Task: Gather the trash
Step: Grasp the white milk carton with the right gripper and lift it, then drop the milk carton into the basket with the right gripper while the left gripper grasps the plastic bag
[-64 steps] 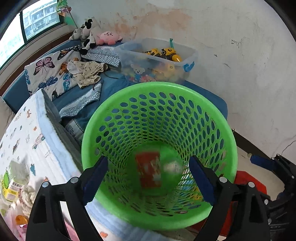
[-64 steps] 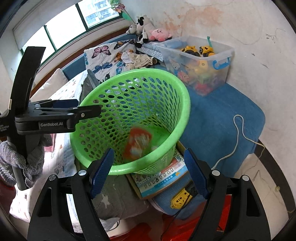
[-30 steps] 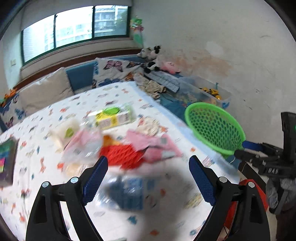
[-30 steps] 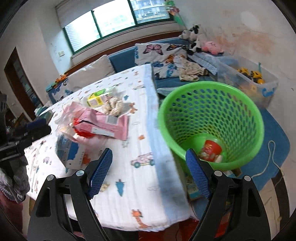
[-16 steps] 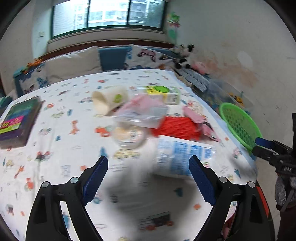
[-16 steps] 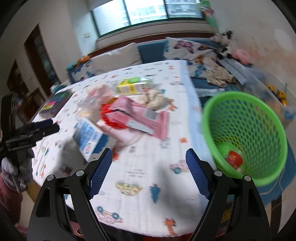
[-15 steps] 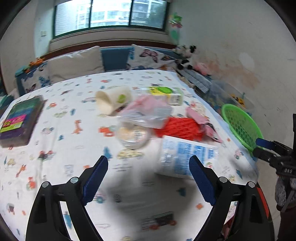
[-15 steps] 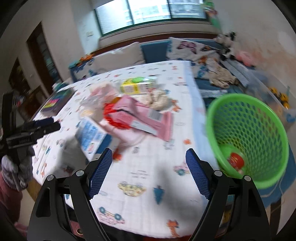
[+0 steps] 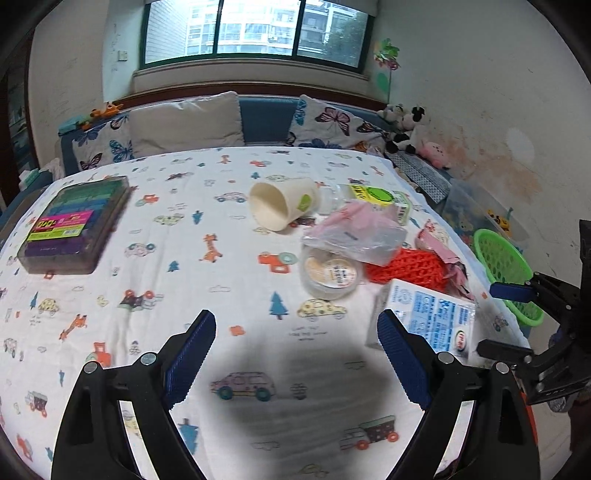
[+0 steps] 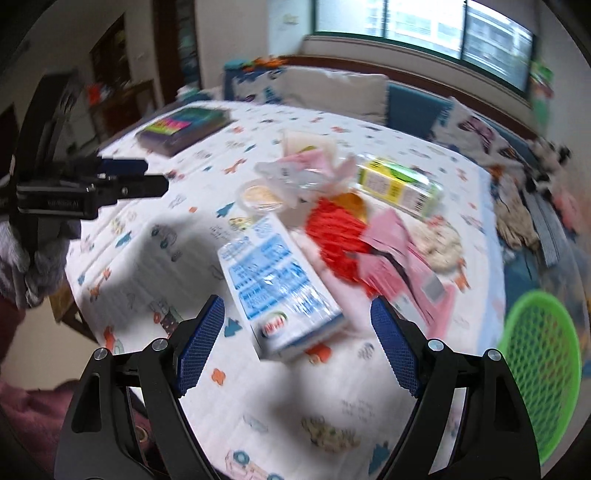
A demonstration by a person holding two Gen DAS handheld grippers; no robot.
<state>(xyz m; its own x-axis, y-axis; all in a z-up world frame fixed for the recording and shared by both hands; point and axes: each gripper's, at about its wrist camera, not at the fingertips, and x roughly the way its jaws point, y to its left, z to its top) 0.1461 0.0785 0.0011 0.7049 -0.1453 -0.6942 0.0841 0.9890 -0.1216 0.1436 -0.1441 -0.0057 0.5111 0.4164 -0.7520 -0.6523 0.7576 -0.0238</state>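
Left gripper (image 9: 295,354): jaws wide apart, nothing between them, above bare printed cloth (image 9: 147,258) on the table.
Right gripper (image 10: 295,339): jaws wide apart, empty; the carton lies just ahead of and between its fingers, not touched. The view is blurred.
Carton (image 10: 273,280): blue and white, flat on the cloth at the near edge of the trash pile.
Trash pile: red net (image 9: 402,266), pink wrapper (image 10: 402,258), clear bag (image 9: 354,236), round lidded tub (image 9: 330,275), paper cup (image 9: 280,203) on its side, yellow-green box (image 10: 399,184), all touching or overlapping.
Basket (image 10: 539,369): green, off the table's right edge, below cloth level.
Flat case (image 9: 74,221): multicoloured, on the cloth's left side, well apart from the trash.
Background: pillows (image 9: 184,122) and a window (image 9: 255,29) behind the table.
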